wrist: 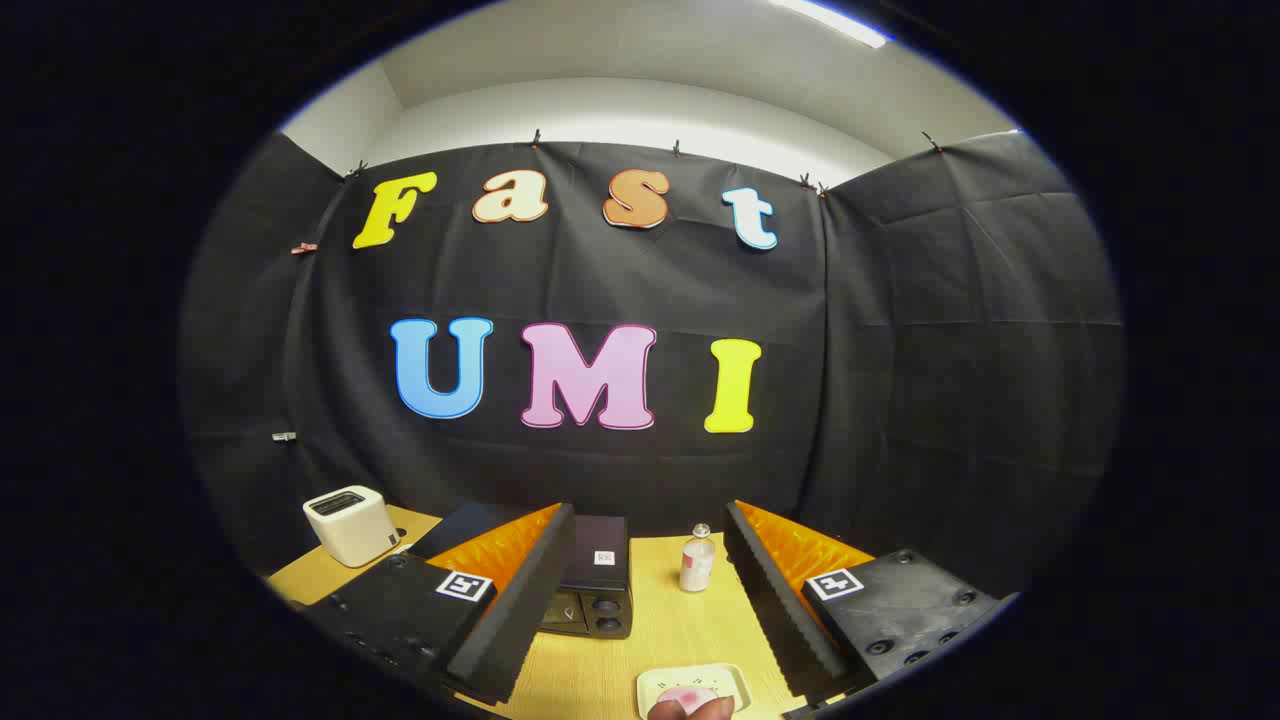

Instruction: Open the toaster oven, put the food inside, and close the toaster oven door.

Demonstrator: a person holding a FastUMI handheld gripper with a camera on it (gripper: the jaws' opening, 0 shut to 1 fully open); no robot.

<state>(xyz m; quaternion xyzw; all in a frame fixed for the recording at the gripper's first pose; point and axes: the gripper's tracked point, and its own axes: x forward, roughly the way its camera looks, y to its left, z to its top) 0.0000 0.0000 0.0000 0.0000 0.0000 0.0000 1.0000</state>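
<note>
Above the table (690, 625) — tool (650, 600) wide open, empty.

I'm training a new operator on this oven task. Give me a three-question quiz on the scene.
1. True or false: the tongs are shut on the small bottle.
2. Which lies nearest the camera between the fingers: A) white toaster B) plate of pink food C) the bottle?
3. Fill in: the black toaster oven stands on the ____ table.

Key: 1 false, the tongs are open with the bottle beyond them; 2 B; 3 wooden.
</note>
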